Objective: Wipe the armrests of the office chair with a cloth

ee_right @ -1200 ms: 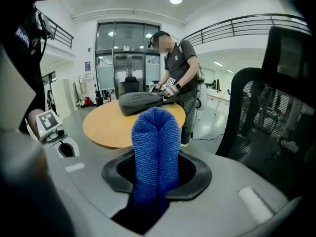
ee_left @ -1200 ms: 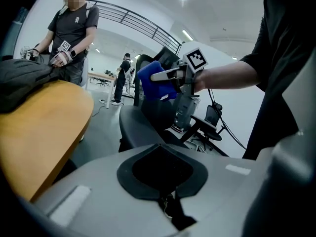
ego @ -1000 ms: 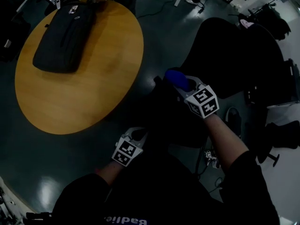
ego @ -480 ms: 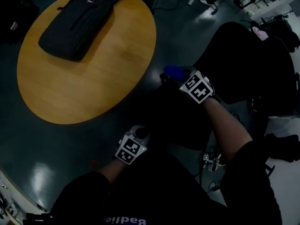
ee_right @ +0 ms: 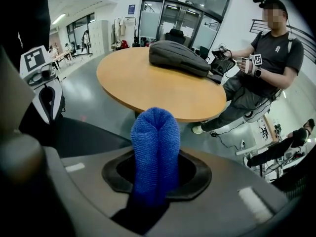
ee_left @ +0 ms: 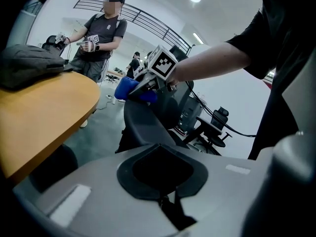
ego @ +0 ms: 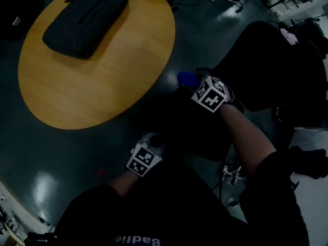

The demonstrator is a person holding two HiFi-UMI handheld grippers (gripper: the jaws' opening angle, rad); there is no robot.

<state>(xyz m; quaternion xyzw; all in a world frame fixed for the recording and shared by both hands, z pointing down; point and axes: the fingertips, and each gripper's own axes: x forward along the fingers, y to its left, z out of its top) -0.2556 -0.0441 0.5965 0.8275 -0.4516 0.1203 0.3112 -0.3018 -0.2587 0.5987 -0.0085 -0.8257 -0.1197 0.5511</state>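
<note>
My right gripper point(ego: 191, 82) is clenched on the cloth point(ee_right: 155, 142), a thick blue knit with a fine ribbed weave. It is folded so that it stands out of the jaws as a rounded hump with a crease down the middle. From the left gripper view the cloth touches the top end of a smooth, black, curved part of the office chair point(ee_left: 140, 127). I cannot tell for certain whether that part is an armrest.

My left gripper point(ego: 154, 142) has its jaws together, with only a thin dark seam between them and nothing caught there. It sits low, near the chair's near edge.

Each gripper carries a marker cube point(ego: 209, 94) of matte white faces printed with blocky black squares.

The table point(ego: 102, 70) has a round, smooth tabletop of orange-tan wood with faint grain. A black bag point(ego: 84, 14) of soft woven fabric lies flat at the tabletop's far edge, and it is long with rounded corners. The floor point(ego: 46, 152) is dark, glossy and reflective.

White lettering point(ego: 136, 240) shows on my dark shirt at the bottom of the head view. It is cut off and upside down, and I cannot read it reliably.
</note>
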